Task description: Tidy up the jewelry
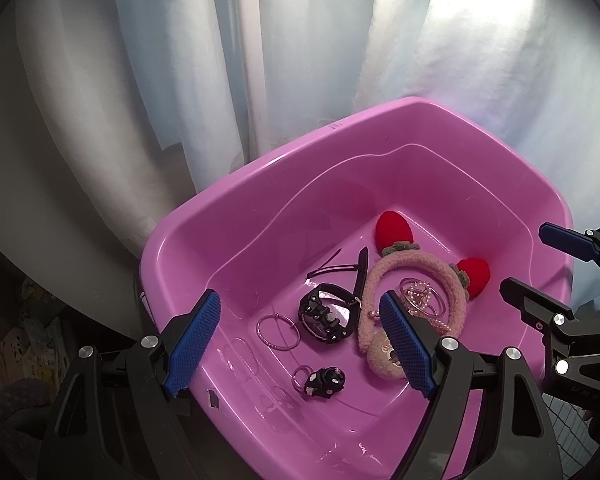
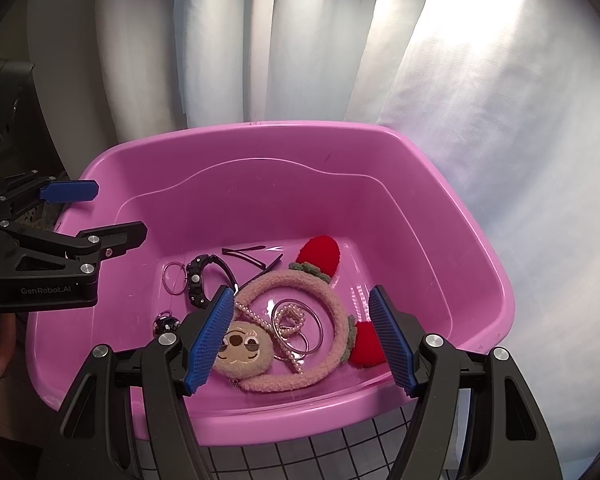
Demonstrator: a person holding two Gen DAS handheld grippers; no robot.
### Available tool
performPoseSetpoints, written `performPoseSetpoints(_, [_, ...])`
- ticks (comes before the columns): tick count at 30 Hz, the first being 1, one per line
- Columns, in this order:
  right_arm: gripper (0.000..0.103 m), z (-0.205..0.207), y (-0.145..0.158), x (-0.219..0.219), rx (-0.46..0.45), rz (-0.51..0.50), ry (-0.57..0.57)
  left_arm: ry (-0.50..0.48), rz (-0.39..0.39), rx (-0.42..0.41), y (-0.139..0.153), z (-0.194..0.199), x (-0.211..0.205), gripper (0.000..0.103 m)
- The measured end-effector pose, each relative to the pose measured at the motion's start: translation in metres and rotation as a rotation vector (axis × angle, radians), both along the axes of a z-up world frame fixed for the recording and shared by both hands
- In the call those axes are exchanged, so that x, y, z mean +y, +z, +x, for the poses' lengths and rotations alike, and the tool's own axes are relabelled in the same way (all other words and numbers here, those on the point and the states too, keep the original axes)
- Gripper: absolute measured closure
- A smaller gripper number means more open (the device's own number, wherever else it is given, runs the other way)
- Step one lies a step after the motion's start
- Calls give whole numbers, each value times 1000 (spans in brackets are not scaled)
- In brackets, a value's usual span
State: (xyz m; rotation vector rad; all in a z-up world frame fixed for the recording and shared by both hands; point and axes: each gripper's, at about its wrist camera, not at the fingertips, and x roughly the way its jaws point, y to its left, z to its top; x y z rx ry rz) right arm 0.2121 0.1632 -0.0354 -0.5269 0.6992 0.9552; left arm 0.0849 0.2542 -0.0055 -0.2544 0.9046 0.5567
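A pink plastic basin (image 1: 260,168) (image 2: 480,248) holds jewelry. Inside lie a fuzzy beige headband with red ears (image 1: 412,264) (image 2: 332,304), a plush face charm (image 2: 240,350), a pearl strand with silver bangles (image 2: 296,320) (image 1: 420,298), a black watch (image 1: 328,318) (image 2: 198,280), thin hoop bracelets (image 1: 278,330) (image 2: 174,276), black hair clips (image 1: 340,266) (image 2: 252,258) and a small black charm on a ring (image 1: 324,382) (image 2: 166,324). My left gripper (image 1: 300,344) is open above the basin's left side. My right gripper (image 2: 302,338) is open above the headband. Both are empty.
White curtains (image 1: 260,40) hang behind the basin. A black-and-white grid surface (image 2: 320,456) lies under the basin's near edge. Dark clutter (image 1: 24,340) sits at the lower left. Each gripper shows in the other's view, the right gripper (image 1: 548,268) and the left gripper (image 2: 100,212).
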Motion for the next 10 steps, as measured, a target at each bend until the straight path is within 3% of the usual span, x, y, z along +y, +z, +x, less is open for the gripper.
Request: performPoseSetpoints(10, [36,-2,-1,0,-4,-3,4,2,-14,15,-1,0,0,23])
